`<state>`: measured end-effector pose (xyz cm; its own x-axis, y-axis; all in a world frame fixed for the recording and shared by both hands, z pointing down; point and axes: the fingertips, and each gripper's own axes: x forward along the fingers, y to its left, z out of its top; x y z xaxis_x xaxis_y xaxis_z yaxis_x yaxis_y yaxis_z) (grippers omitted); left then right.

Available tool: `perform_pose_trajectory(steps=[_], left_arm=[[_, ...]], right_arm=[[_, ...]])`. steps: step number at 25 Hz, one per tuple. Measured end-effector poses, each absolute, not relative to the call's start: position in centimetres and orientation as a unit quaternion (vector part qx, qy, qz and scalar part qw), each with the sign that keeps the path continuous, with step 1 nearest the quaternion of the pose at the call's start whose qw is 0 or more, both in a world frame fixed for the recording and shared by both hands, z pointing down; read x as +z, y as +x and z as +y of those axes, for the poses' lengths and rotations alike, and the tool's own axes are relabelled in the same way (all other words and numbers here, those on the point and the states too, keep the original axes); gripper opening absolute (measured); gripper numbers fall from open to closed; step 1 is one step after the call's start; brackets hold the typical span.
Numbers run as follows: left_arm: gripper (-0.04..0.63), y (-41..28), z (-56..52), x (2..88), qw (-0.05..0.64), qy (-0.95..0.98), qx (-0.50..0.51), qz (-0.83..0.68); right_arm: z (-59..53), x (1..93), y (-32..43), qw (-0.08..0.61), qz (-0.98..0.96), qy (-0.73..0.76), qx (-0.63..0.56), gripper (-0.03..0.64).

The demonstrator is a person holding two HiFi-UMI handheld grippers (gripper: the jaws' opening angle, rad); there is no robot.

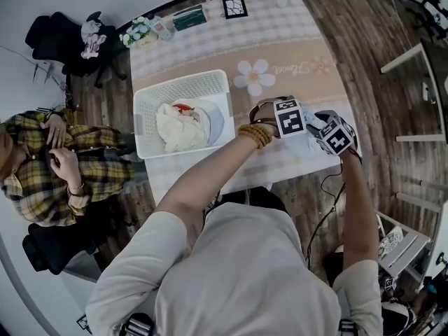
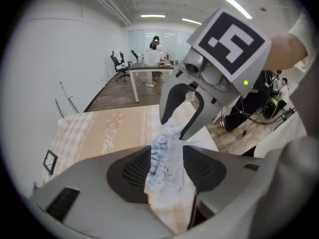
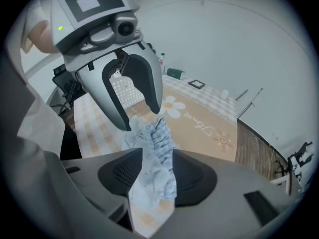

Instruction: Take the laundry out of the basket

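Note:
A small pale blue and white garment (image 2: 167, 168) (image 3: 152, 178) lies bunched on the tablecloth between my two grippers, which face each other tip to tip. The left gripper (image 2: 167, 156) (image 3: 140, 117) is open, its jaws spread around one end of the garment. My right gripper (image 3: 157, 161) (image 2: 177, 126) is also open, with the other end lying loose between its jaws. In the head view both marker cubes (image 1: 289, 117) sit at the table's near right corner and hide the garment. The white basket (image 1: 150, 103) stands to the left and holds cream laundry (image 1: 180, 128) with a red piece.
The table (image 1: 280, 54) carries a peach checked cloth with a flower print. At its far end stand flowers (image 1: 136, 32), a green box (image 1: 190, 17) and a small framed picture (image 1: 234, 7). A person in a plaid shirt (image 1: 42, 166) sits left of the basket.

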<state>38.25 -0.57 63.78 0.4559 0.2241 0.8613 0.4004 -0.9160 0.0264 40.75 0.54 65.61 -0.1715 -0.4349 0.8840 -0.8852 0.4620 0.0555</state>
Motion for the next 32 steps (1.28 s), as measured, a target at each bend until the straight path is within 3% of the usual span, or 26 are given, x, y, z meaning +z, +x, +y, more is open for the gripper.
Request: perform_pose_trajectory(steps=[6, 8, 11, 16, 18, 32], left_arm=[[0.23, 38.2, -0.9, 59.6, 0.043, -0.896, -0.42, -0.133], [0.185, 37.8, -1.7, 58.2, 0.016, -0.915, -0.39, -0.107], [0.111, 37.1, -3.1, 55.3, -0.027, -0.942, -0.327, -0.065], [0.037, 34.9, -5.7, 51.2, -0.066, -0.972, -0.225, 0.002], [0.025, 33.7, -6.4, 49.8, -0.078, -0.978, -0.19, 0.023], [0.023, 22.6, -9.6, 42.6, -0.084, -0.986, -0.025, 0.139]], right_arm=[[-0.6, 61.5, 40.8, 0.347, -0.723, 0.546, 0.242, 0.213], [-1.2, 60.0, 40.7, 0.308, -0.721, 0.574, 0.236, 0.198], [-1.9, 57.2, 40.6, 0.257, -0.713, 0.615, 0.218, 0.142], [-2.4, 52.7, 39.3, 0.172, -0.703, 0.662, 0.193, 0.027], [-2.6, 51.3, 38.3, 0.144, -0.704, 0.671, 0.182, 0.015], [-6.3, 43.7, 28.1, 0.085, -0.754, 0.645, 0.091, 0.015]])
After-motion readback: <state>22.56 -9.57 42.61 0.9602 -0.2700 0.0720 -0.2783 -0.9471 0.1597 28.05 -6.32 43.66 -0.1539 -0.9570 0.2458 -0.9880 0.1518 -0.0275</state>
